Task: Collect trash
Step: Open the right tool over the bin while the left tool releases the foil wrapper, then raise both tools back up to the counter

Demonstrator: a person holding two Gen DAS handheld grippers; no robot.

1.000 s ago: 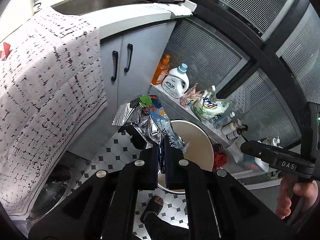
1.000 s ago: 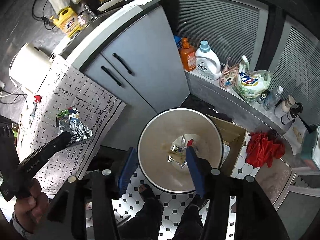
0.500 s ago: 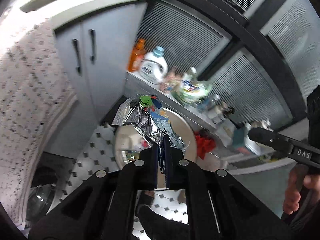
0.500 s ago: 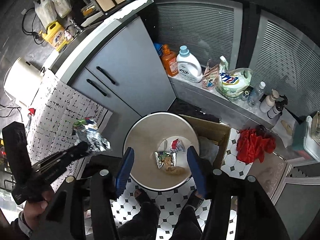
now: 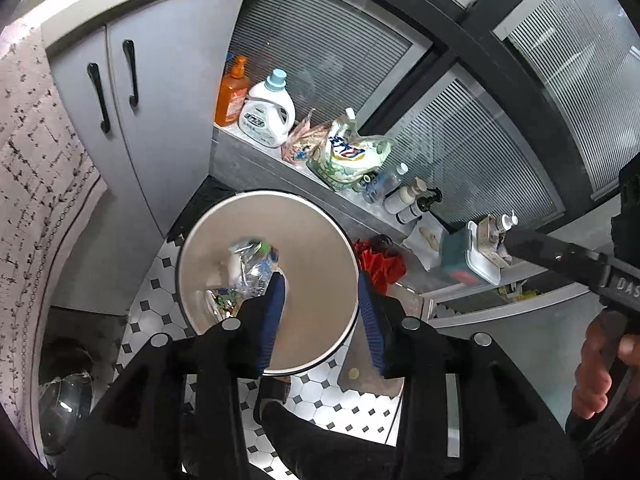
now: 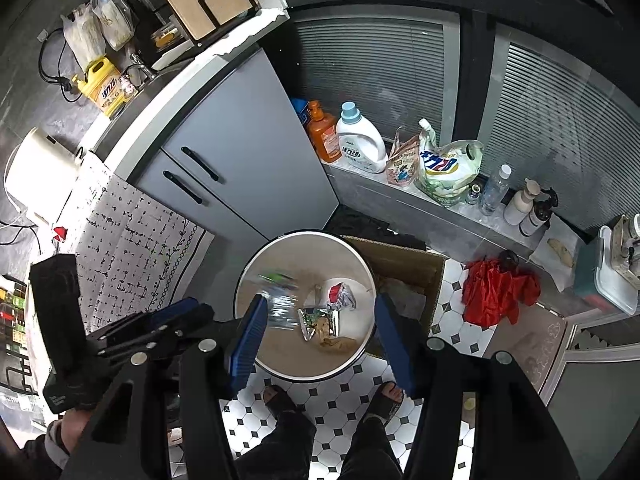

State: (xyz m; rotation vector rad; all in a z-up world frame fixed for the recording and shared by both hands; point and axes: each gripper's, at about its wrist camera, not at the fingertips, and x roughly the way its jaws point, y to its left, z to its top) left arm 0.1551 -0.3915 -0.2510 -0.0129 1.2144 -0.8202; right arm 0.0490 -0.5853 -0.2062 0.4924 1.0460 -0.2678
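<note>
— Now the shiny wrapper (image 5: 250, 266) has left the left gripper (image 5: 320, 312) and is in the bin (image 5: 320, 208), blurry, at about 10 o'clock.
— Are its jaws opening?
— Yes, with nothing between them.
— And the right gripper (image 6: 318, 332)?
— Half open, holding nothing, over the bin.

Your left gripper (image 5: 320, 312) points steeply downward, its blue-padded fingers (image 5: 272, 316) parting as the jaws open, with nothing pressed between the pads. Your right gripper (image 6: 320, 340) also tips steeply down, jaws standing apart and empty. Your right hand (image 5: 600, 368) wraps the handle at the edge of the left view; your left hand (image 6: 68, 432) grips its handle low in the right view.
</note>
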